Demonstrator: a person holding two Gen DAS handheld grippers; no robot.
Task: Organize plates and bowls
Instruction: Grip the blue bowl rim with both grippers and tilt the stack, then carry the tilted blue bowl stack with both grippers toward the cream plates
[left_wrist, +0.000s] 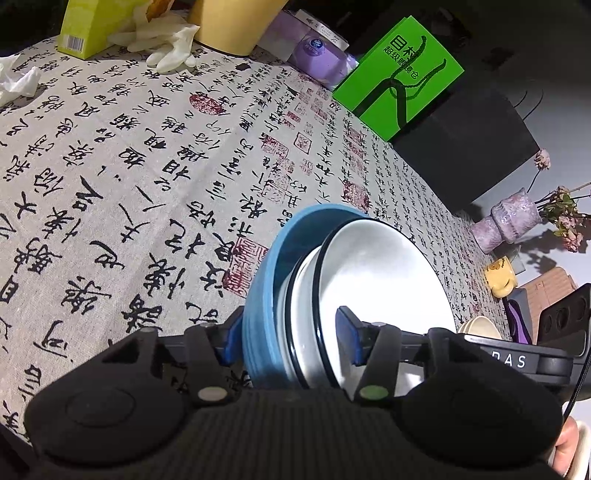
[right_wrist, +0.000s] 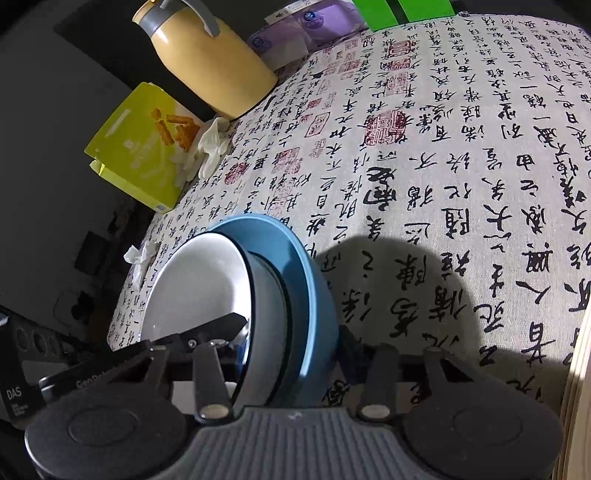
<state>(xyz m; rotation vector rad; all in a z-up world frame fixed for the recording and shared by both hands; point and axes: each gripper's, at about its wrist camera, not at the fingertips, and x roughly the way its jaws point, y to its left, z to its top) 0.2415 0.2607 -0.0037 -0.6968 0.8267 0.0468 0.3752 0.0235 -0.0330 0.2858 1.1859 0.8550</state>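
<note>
Clearly the stack, a white bowl (left_wrist: 373, 273) nested in a blue plate (left_wrist: 266, 291), is pinched from opposite rims by both grippers, one finger inside the bowl and one under the plate. The left gripper (left_wrist: 290, 343) and right gripper (right_wrist: 291, 350) are each clamped at a middling width on it, above the calligraphy tablecloth (left_wrist: 129, 166). To carry it well, I judge both hands should travel together and level, toward bare cloth ahead of the fingers, keeping clear of the yellow jug (right_wrist: 210, 62) beyond.

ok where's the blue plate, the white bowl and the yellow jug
blue plate (left_wrist: 258, 295), left wrist view, outer rim
white bowl (left_wrist: 376, 266), left wrist view, inside wall
yellow jug (right_wrist: 207, 62), right wrist view, side of its body
</note>
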